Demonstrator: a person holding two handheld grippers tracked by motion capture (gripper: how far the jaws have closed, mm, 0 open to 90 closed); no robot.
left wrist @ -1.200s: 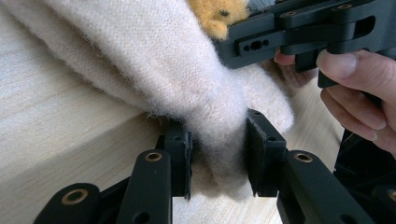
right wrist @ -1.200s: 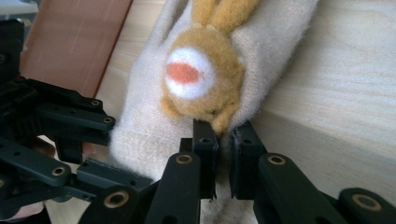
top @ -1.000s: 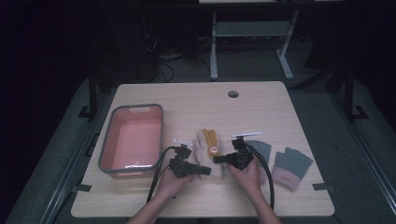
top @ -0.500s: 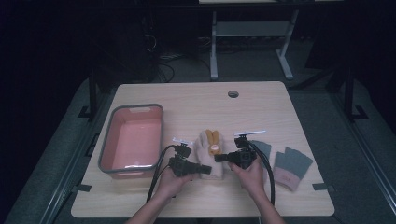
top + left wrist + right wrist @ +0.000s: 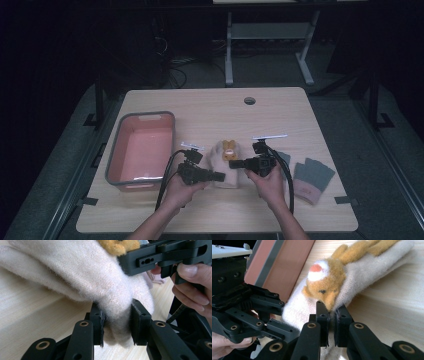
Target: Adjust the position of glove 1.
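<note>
We pinch the cream mitten (image 5: 223,167) near the table's (image 5: 210,107) front edge, left gripper (image 5: 116,326) and right gripper (image 5: 331,322) clenched on opposite edges; lift evenly toward the tub (image 5: 141,149).

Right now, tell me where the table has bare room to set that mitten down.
Bare tabletop runs behind the pink bin, up to the cable hole. Crowded: the near middle, with the cream mitten, both grippers, and grey gloves.

No legible text or labels anywhere
</note>
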